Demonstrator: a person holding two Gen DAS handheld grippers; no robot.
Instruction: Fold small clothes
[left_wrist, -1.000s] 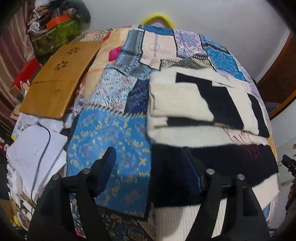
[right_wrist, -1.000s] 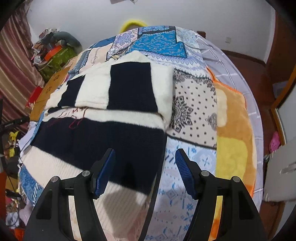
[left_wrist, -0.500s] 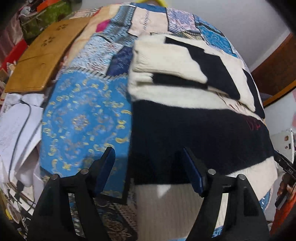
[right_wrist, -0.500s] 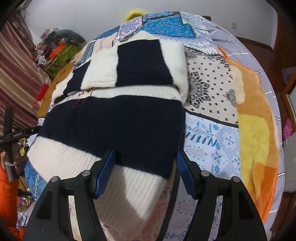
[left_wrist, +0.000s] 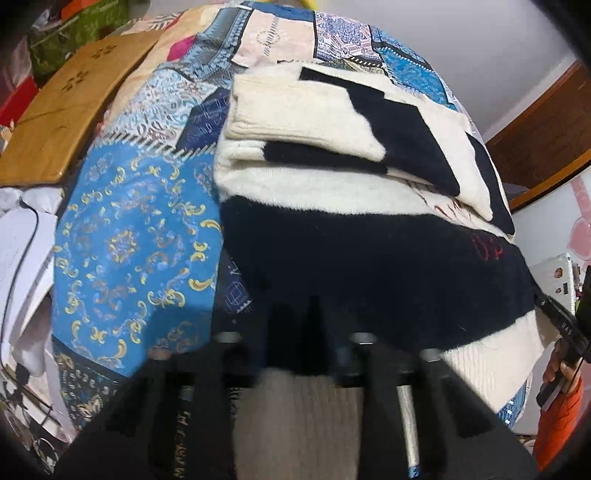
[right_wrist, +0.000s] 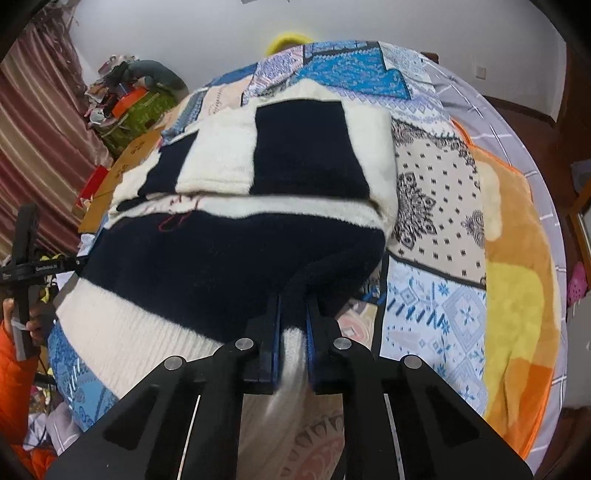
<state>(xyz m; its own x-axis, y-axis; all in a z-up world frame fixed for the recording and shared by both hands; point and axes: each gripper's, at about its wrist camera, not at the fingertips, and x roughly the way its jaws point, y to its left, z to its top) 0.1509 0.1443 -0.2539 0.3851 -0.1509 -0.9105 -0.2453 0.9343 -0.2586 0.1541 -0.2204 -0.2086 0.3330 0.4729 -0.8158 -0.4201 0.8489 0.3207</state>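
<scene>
- Left wrist view: the sweater (left_wrist: 369, 258), knitted in navy and cream bands, is seen lying flat on the patchwork bedspread (left_wrist: 133, 236), its sleeves already folded in across the upper body.
- The left gripper (left_wrist: 314, 332) is blurred at the bottom of the view; its jaws have just been closing and are seen drawn together on the near left hem corner, navy knit pinched between them.
- Judged done: sleeves folded in, hem taken up on this side. Judged left: the lower half is not yet carried over the upper; the body lies full length.
- Writing: red embroidery (left_wrist: 487, 247) is seen on the navy band, too small to be read. Faint letters are noted on the other gripper's bar at the right edge; not reliably read.
- Right wrist view: the same sweater (right_wrist: 236, 258) is seen from its right side, the folded sleeves (right_wrist: 280, 155) stacked on the far part.
- The right gripper (right_wrist: 293, 332) has just been closing; its blue pads (right_wrist: 271, 332) are clamped on a ridge of navy and cream hem at the near right corner.
- Both hem corners are thus judged secured; the lengthwise fold is pending.
- Writing: red stitching (right_wrist: 173, 218) is seen near the sleeves, illegible. A small white label on the left gripper's crossbar (right_wrist: 44, 267) is not legible.
</scene>
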